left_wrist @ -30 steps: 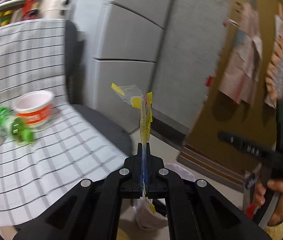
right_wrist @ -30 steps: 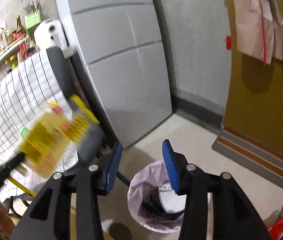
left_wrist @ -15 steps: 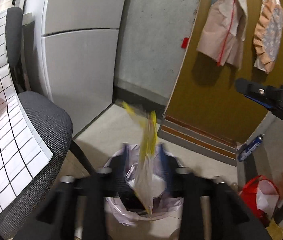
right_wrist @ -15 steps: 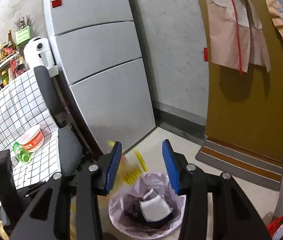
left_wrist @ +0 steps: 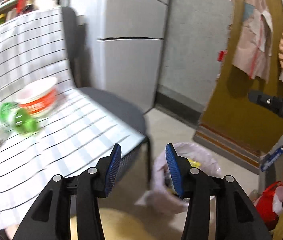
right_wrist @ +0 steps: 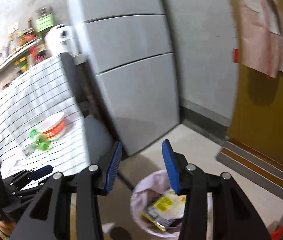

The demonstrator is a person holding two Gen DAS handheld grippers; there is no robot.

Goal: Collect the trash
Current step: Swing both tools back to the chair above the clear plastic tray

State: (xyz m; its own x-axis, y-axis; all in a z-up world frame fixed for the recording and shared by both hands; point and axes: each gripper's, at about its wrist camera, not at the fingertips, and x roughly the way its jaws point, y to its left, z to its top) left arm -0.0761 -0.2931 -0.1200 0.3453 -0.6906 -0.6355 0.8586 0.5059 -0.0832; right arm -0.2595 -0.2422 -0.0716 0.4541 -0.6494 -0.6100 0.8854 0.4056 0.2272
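Yellow wrapper (right_wrist: 162,206) lies inside the lined bin (right_wrist: 141,192) on the floor. The left gripper (left_wrist: 143,168) hangs beside the bin, its jaws opening with nothing between them; the right gripper (right_wrist: 141,166) is likewise parted and empty. A bowl (left_wrist: 38,98) and green bottle (left_wrist: 21,118) sit on the checked cloth (left_wrist: 71,132).

Left tool (left_wrist: 143,167) opening, nothing between its pads; right tool (right_wrist: 141,166) parted, empty.

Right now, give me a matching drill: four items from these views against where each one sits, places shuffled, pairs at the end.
Items:
1. yellow wrapper
2. red-and-white bowl
3. green bottle
4. pink garment

Places:
A. hanging on the brown door
B. in the lined trash bin
C. lying on the checked cloth, nearer the camera than the bowl
D. upright on the checked cloth, near the chair back

Pairs: 1-B, 2-D, 3-C, 4-A
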